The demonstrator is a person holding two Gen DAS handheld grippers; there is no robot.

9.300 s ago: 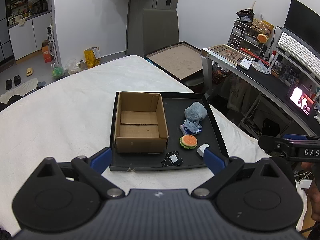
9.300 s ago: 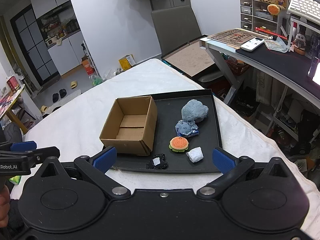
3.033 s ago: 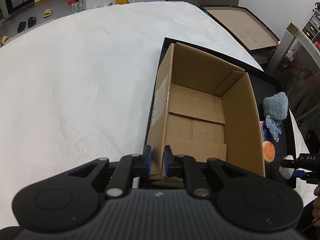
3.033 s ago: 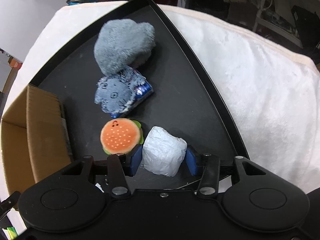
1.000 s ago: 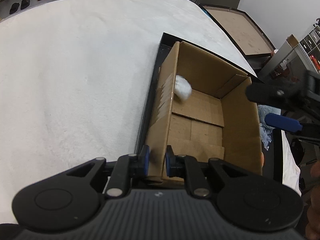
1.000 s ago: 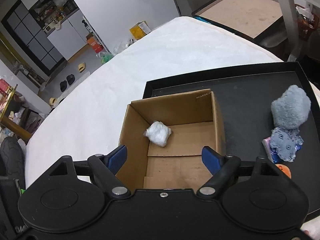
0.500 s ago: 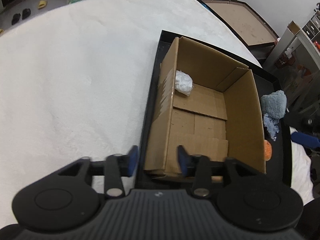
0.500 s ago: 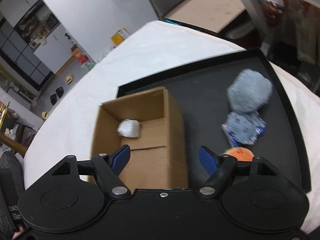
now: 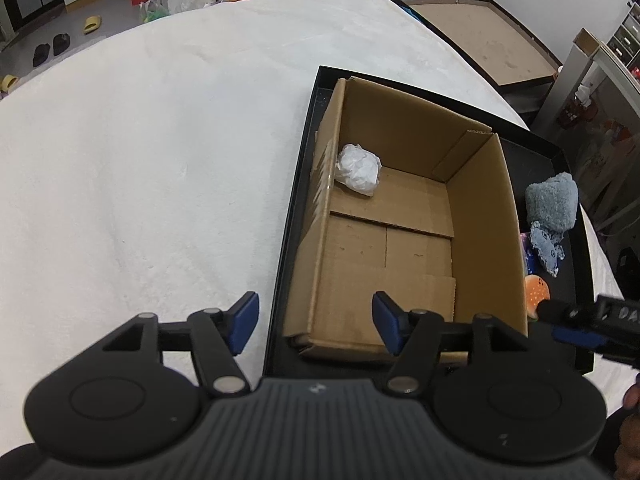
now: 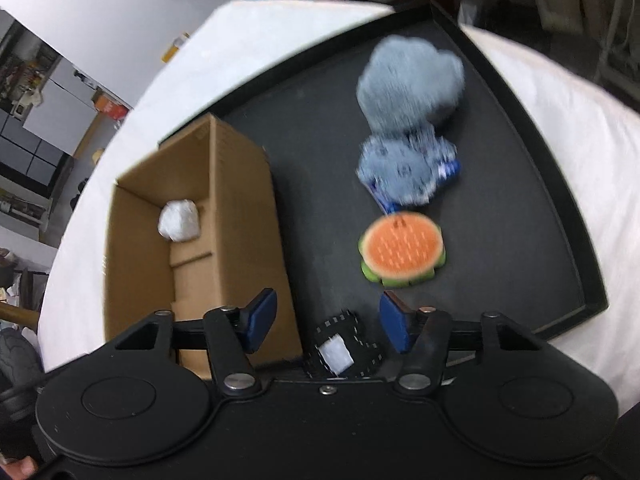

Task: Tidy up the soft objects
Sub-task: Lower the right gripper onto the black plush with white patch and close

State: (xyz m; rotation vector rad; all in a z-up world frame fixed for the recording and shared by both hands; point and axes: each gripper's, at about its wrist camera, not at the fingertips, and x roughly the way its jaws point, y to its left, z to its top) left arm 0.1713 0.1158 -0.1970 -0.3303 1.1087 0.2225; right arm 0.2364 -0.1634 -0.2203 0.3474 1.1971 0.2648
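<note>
An open cardboard box (image 9: 404, 216) (image 10: 224, 216) stands on the left of a black tray (image 9: 560, 152) (image 10: 520, 168). A white crumpled soft lump (image 9: 359, 169) (image 10: 179, 220) lies in its far left corner. On the tray to its right lie a grey fluffy toy (image 10: 408, 80) (image 9: 552, 200), a blue patterned soft piece (image 10: 404, 168) (image 9: 546, 246), an orange burger toy (image 10: 402, 252) (image 9: 536, 294) and a black patch with a white label (image 10: 340, 346). My left gripper (image 9: 314, 322) is open astride the box's near left corner. My right gripper (image 10: 328, 316) is open and empty above the black patch.
The tray rests on a white fluffy cover (image 9: 140, 160). A desk and shelves stand to the far right (image 9: 600, 60). A framed board (image 9: 480, 32) lies on the floor behind. My right gripper also shows at the left wrist view's right edge (image 9: 592, 320).
My left gripper has opened wider and let go of the box wall. My right gripper has swung right and down from over the box to the tray's toys, above the black patch.
</note>
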